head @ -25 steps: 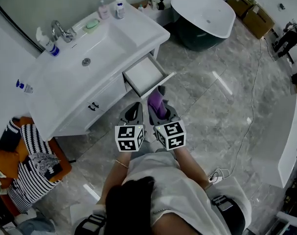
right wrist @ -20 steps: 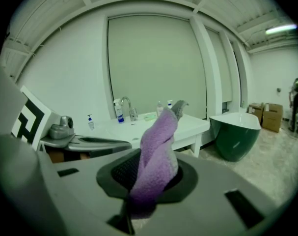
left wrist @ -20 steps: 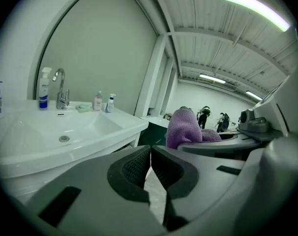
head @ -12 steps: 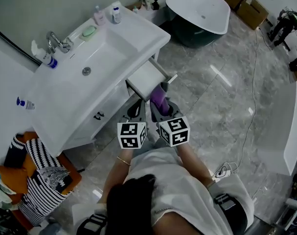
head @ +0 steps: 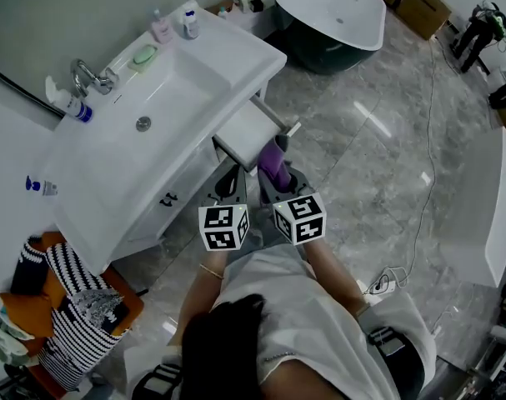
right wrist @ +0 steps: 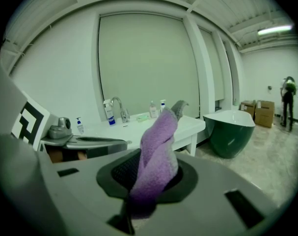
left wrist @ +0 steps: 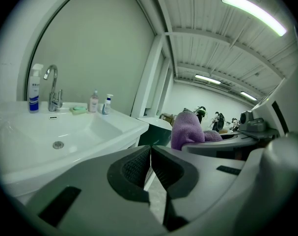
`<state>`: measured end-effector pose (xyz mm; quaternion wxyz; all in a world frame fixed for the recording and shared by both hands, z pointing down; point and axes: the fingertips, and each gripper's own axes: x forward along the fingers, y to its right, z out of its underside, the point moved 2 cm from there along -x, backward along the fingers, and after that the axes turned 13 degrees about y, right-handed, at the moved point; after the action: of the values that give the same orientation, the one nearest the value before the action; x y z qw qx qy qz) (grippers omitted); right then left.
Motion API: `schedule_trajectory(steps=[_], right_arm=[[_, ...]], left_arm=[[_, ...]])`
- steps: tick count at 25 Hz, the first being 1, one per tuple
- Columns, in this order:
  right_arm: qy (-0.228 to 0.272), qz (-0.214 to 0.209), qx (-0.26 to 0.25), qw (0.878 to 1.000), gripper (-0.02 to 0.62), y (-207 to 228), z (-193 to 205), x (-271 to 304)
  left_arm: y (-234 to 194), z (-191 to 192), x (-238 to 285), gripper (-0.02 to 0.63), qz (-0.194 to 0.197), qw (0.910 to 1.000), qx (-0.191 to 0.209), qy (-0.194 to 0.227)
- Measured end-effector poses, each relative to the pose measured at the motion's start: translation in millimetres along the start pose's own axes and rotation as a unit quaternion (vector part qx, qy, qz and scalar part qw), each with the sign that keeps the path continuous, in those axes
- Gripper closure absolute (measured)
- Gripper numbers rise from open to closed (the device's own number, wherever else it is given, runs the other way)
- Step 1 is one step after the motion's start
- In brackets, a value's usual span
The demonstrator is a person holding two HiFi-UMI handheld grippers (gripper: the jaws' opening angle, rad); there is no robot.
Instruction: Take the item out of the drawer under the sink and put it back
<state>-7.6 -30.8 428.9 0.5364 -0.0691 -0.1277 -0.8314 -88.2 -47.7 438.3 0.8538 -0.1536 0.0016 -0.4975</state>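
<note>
Centre frame, the right hand-held gripper (right wrist: 153, 178) pinches a purple cloth (right wrist: 157, 146), held upright just beside the front of the open drawer (head: 247, 130) under the sink (head: 152, 98); the left hand-held gripper (left wrist: 150, 165), alongside, is pressed together, empty.

Purple cloth (head: 273, 161) against a white counter (head: 211, 57).
The floor (head: 361, 182) beside the counter is veined in grey; the tub (head: 336, 15) is dark green outside, white inside; black-and-white squares are borne by the marker cubes (head: 223, 227), black-and-white stripes by the fabric (head: 69, 323) left of the counter.
</note>
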Motion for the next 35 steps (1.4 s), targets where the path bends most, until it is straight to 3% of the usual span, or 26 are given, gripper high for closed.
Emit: schedule_trajectory(steps=[24, 35], right_arm=[[-0.034, -0.027, 0.036, 0.998, 0.511, 61, 20, 85], [-0.068, -0.032, 0.058, 0.995, 0.511, 97, 50, 126]], left_arm=[[-24, 33, 83, 0.595, -0.049, 0.9977, -0.012, -0.047], [-41, 73, 129, 0.595, -0.085, 0.9914, -0.039, -0.092]])
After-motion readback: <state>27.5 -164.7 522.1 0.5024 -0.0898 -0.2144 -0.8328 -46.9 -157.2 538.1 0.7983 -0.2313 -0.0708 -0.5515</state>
